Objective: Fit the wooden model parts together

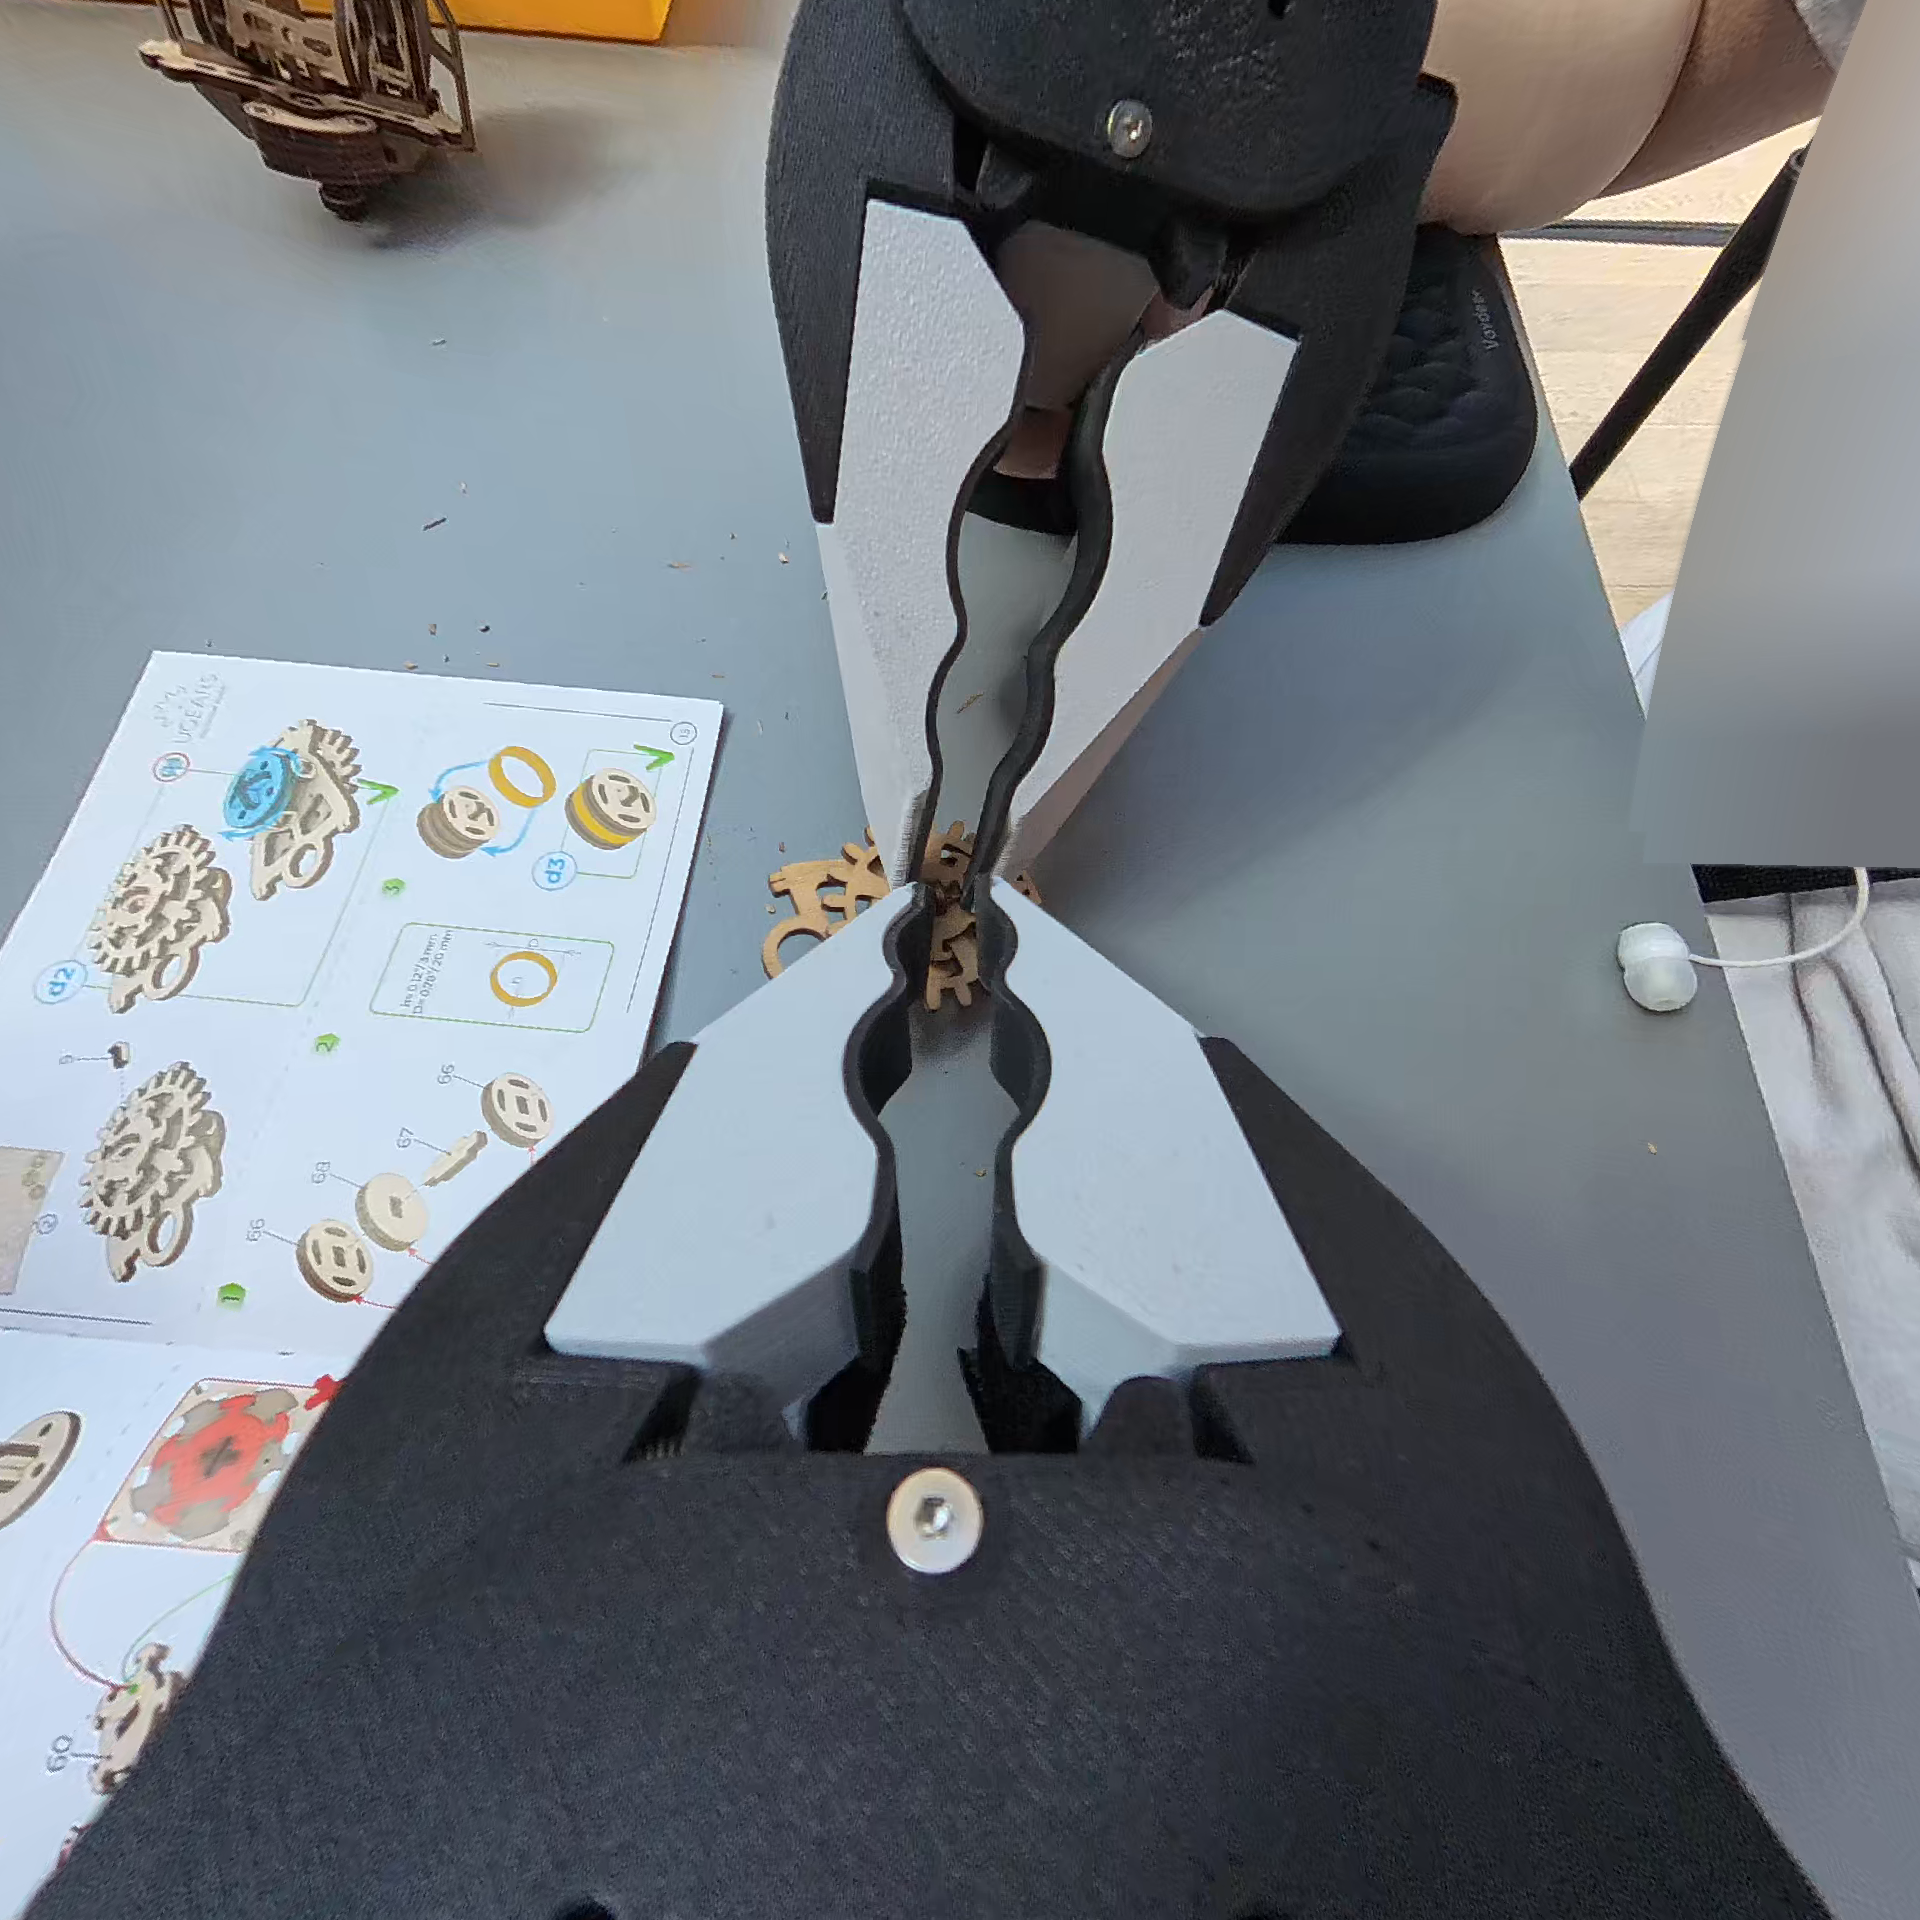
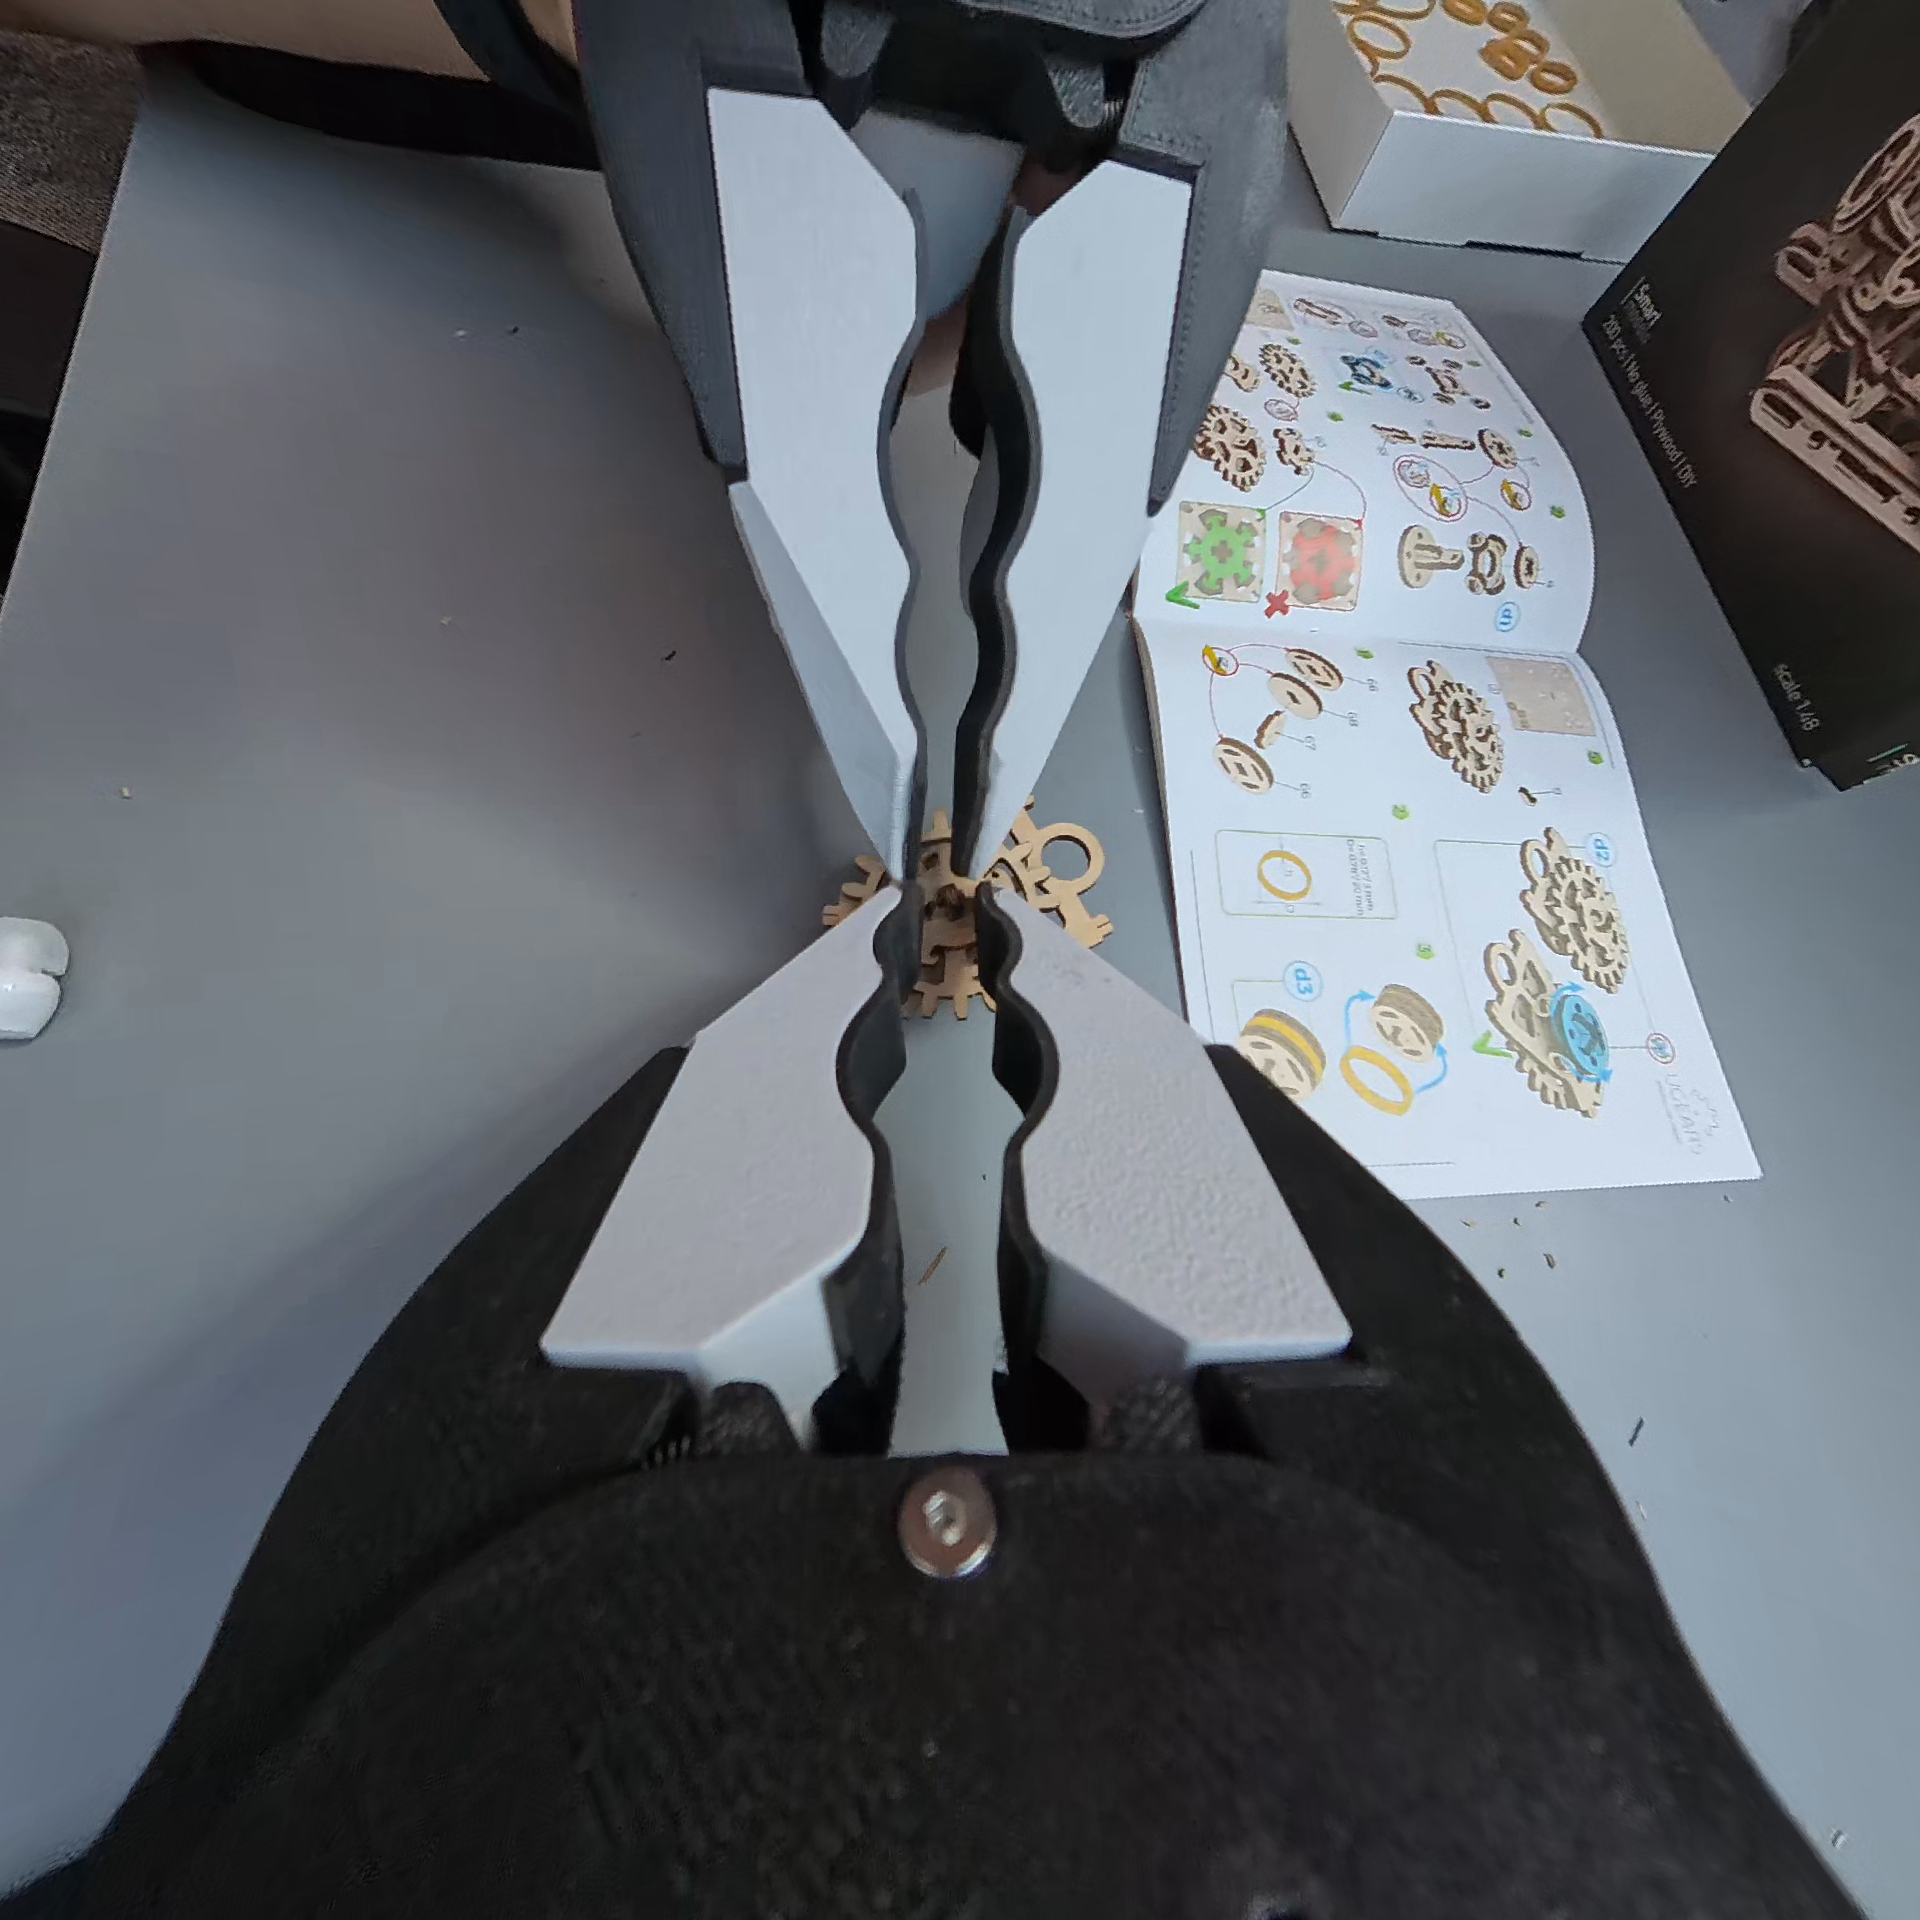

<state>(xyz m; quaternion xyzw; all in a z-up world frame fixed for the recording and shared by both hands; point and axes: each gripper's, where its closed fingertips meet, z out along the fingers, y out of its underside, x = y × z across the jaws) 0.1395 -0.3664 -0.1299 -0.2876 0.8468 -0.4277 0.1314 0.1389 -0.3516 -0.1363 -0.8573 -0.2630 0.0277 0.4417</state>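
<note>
A light wooden gear assembly [image 1: 951, 971] lies low over the grey table [image 1: 468, 436], with a looped wooden plate [image 1: 821, 909] sticking out to one side. My left gripper [image 1: 940, 909] is shut on the assembly from the near side. My right gripper [image 1: 951, 857] comes from the opposite side and is shut on the same assembly, tip to tip. In the right wrist view the right gripper [image 2: 935, 920] pinches the gear assembly [image 2: 945, 987], the left gripper [image 2: 940, 847] meets it, and the looped plate [image 2: 1060, 868] shows beside them. The middle of the assembly is hidden by the fingertips.
An open instruction booklet [image 1: 343, 935] lies beside the parts, and also shows in the right wrist view [image 2: 1403, 779]. A built dark wooden model [image 1: 312, 104], a black cushion [image 1: 1444, 416], a white earbud [image 1: 1657, 966], a white box [image 2: 1475, 145] and a black box [image 2: 1766, 416] stand around. Left tips and right tips are each some 15 cm from the white earbud [image 1: 1657, 966].
</note>
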